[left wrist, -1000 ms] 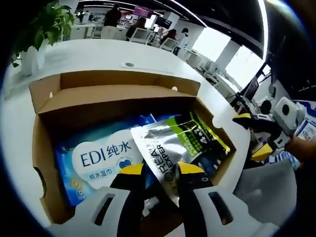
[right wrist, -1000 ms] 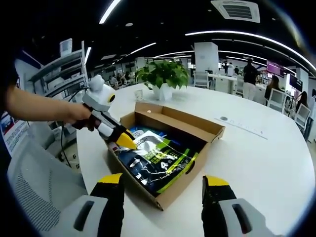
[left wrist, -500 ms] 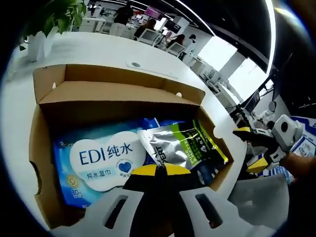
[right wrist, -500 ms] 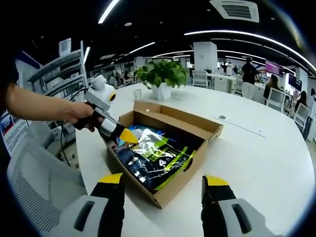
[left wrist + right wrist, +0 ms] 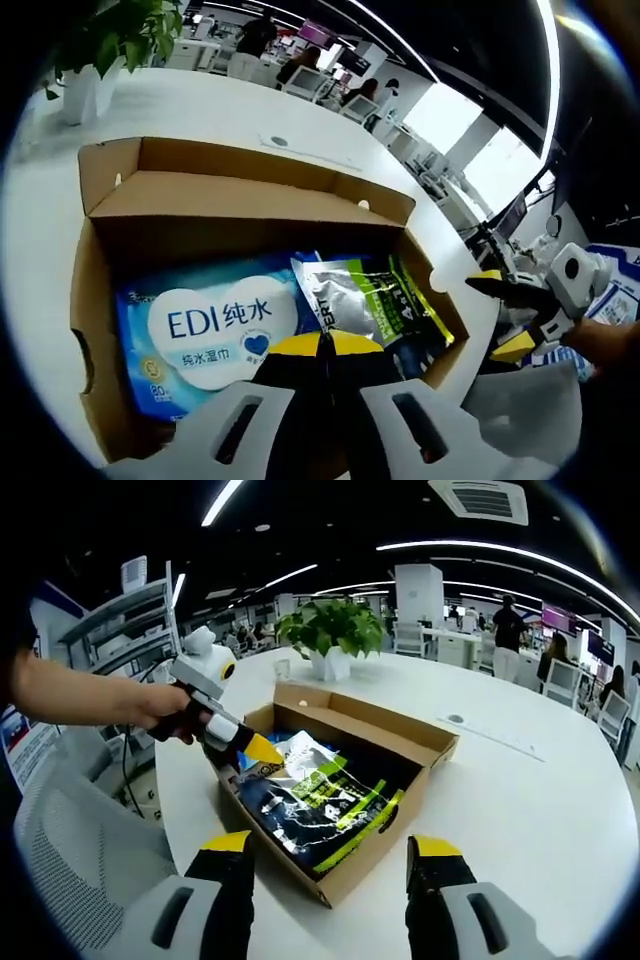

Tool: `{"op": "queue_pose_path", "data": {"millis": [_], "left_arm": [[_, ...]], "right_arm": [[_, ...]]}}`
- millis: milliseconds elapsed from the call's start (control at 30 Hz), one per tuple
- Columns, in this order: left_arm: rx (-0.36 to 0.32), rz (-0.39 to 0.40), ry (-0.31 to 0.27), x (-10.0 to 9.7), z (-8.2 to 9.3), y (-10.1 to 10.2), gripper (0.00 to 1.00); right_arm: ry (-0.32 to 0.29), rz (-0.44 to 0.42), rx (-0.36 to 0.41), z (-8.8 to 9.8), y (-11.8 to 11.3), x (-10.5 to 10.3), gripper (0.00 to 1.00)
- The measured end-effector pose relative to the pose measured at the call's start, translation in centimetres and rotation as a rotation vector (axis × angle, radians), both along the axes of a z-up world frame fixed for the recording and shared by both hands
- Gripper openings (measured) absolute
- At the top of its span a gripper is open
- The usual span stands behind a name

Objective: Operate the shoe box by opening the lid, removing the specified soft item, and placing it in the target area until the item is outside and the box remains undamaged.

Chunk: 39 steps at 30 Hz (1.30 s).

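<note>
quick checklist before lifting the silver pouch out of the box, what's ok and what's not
1. Lid open: ok, the cardboard box has its flap folded back.
2. Left tool shut on the silver pouch: ok, jaws closed at its edge.
3. Grip depth: cannot tell.
4. Wet wipes pack free of the grip: ok, it lies beside the pouch.
5. Right tool out of the way: ok, open, outside the box.
6. Table space for placing: ok.

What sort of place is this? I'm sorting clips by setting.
Likely an open-plan office: a round white table holding the cardboard box, a potted plant, desks with people seated behind, and ceiling strip lights.
</note>
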<state>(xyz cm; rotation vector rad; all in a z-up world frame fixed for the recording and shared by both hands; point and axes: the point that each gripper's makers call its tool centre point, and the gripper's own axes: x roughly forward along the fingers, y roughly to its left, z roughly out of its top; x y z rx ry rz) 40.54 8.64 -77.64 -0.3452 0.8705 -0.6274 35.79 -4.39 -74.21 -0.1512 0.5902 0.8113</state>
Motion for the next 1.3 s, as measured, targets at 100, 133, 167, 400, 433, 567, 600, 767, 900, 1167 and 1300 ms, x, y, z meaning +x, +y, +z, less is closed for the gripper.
{"op": "queue_pose_path", "data": {"millis": [100,133,167,400,433,567,600,767,900,1167,1300], "left_arm": [[0.004,0.007,-0.008,0.0,0.3,0.4,0.00],[0.003,0.012,-0.010,0.0,0.4,0.6,0.00],[0.004,0.015,-0.013,0.0,0.5,0.7,0.00],[0.016,0.034,-0.025,-0.1,0.8,2.0,0.00],[0.020,0.038,-0.028,-0.2,0.8,2.3,0.00],[0.025,0.049,-0.031,-0.2,0.8,3.0,0.00],[0.029,0.051,-0.031,-0.2,0.7,3.1,0.00],[0.047,0.053,-0.036,-0.2,0.5,3.6,0.00],[0.062,0.051,-0.040,-0.1,0.4,3.9,0.00],[0.085,0.047,-0.051,0.1,0.2,4.5,0.00],[0.081,0.054,-0.055,0.0,0.1,4.8,0.00]], "right_arm": [[0.005,0.001,0.007,-0.1,0.4,0.1,0.59],[0.007,0.001,0.010,-0.1,0.5,0.1,0.58],[0.009,0.001,0.014,-0.1,0.8,0.1,0.58],[0.029,0.006,0.038,-0.5,1.9,0.3,0.55],[0.031,0.007,0.040,-0.5,2.1,0.3,0.55],[0.043,0.014,0.042,-0.8,2.7,0.5,0.54],[0.052,0.020,0.047,-1.0,2.9,0.5,0.54],[0.081,0.031,0.058,-1.5,3.8,0.8,0.52],[0.097,0.040,0.053,-1.7,4.4,1.1,0.49],[0.137,0.051,0.041,-2.2,5.5,1.7,0.45],[0.172,0.052,0.042,-2.6,6.4,1.8,0.42]]}}
